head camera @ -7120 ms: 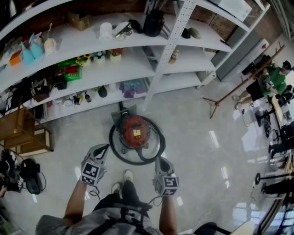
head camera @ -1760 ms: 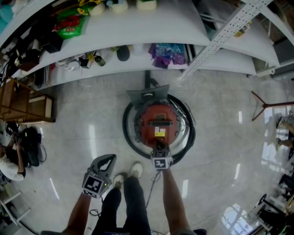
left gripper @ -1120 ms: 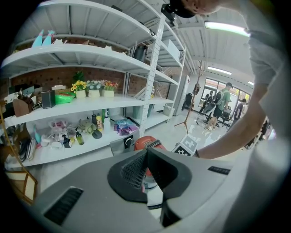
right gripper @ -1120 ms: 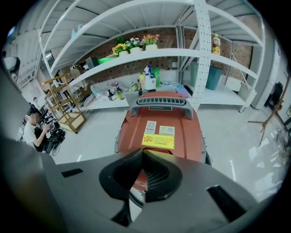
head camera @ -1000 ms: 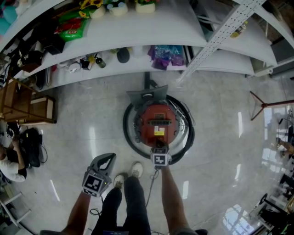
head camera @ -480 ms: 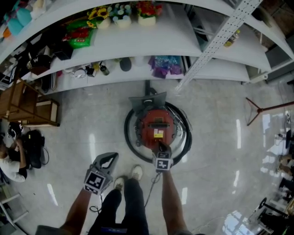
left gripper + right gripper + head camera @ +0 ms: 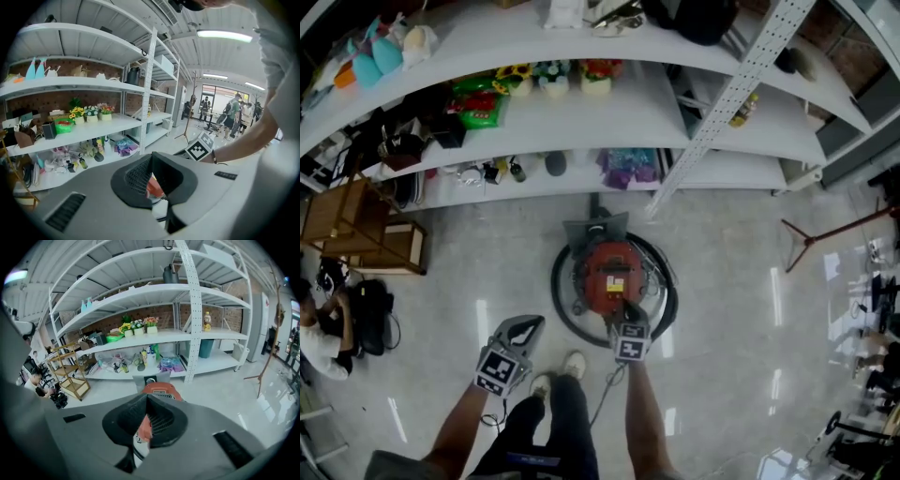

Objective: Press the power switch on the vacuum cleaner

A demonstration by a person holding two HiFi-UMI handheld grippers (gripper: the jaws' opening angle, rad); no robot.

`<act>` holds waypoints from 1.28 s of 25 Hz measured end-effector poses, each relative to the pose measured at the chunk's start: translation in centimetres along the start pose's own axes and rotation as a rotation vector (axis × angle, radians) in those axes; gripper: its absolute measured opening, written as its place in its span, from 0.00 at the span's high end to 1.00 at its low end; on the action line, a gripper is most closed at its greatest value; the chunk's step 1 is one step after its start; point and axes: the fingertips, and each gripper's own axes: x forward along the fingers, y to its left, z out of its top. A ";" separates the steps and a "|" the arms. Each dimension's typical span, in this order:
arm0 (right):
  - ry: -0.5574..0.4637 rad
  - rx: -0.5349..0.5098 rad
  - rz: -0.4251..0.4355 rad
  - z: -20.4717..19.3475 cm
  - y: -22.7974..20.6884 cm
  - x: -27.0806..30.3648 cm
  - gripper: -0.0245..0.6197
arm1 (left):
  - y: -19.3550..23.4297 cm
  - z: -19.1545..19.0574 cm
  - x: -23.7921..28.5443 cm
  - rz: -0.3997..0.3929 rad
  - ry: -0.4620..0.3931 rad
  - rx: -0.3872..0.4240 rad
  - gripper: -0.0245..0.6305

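one vacuum cleaner (image 7: pixel 612 275); right gripper (image 7: pixel 624 309) over it, left gripper (image 7: pixel 534 322) aside, both closed

Right gripper (image 7: pixel 623 312) now out over the vacuum cleaner (image 7: pixel 607 272).

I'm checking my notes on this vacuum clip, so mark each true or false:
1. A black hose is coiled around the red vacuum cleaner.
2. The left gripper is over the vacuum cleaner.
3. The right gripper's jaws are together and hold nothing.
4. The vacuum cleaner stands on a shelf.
1. True: the black hose rings the red vacuum cleaner.
2. False: the left gripper hangs over bare floor, off to the vacuum cleaner's left. It is the right gripper that is at the vacuum cleaner's near edge.
3. True: its jaws meet at the tips with nothing between them.
4. False: it stands on the floor, in front of the white shelving.
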 end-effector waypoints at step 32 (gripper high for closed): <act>-0.327 -0.041 -0.055 15.9 11.0 -25.5 0.94 | -1.6 13.3 -15.5 0.021 -0.237 0.136 0.95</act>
